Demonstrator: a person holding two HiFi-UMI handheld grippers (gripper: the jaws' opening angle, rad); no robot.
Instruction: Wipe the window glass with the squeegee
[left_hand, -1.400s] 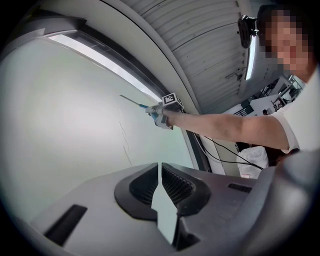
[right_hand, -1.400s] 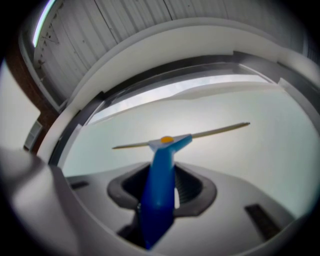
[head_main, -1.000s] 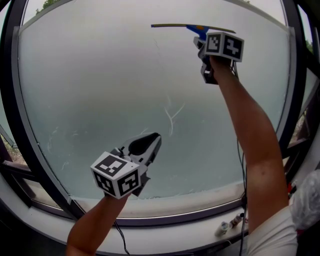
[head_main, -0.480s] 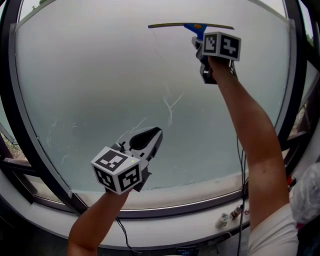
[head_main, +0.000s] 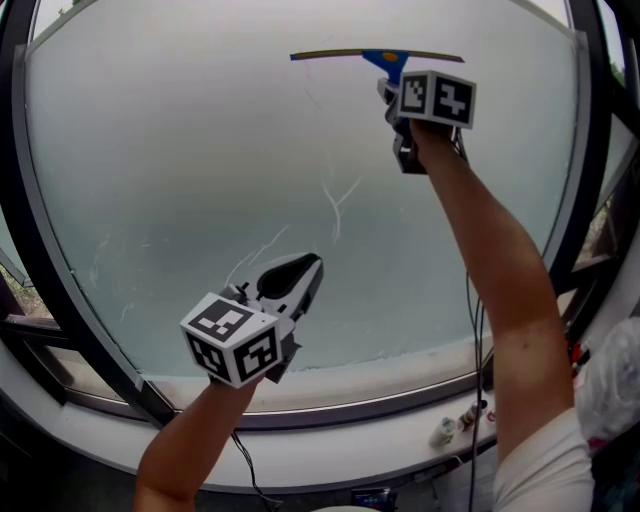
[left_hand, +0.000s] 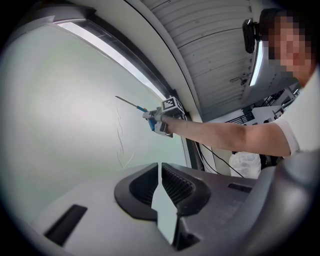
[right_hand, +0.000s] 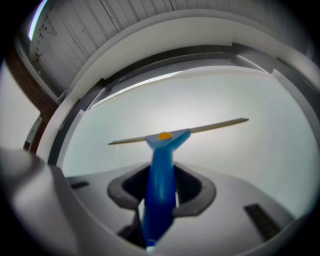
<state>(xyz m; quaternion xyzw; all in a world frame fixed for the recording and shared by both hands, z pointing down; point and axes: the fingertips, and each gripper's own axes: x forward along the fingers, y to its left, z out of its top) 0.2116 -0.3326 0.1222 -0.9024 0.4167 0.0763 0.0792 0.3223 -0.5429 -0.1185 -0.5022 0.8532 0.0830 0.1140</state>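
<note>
The window glass is hazy, with thin water streaks near its middle. High on the pane, the squeegee lies with its long blade level against the glass. My right gripper is just below it, shut on the blue handle, and the blade stretches across beyond the jaws. The squeegee and right gripper also show in the left gripper view. My left gripper hovers low, in front of the lower pane; its jaws are shut with nothing in them.
A black window frame curves around the pane, with a pale sill below it. A small bottle and cables lie at the lower right, next to a white plastic bag.
The right gripper has drawn the squeegee a little way down the glass, closer to the streaks. The left gripper has stayed about where it was.
</note>
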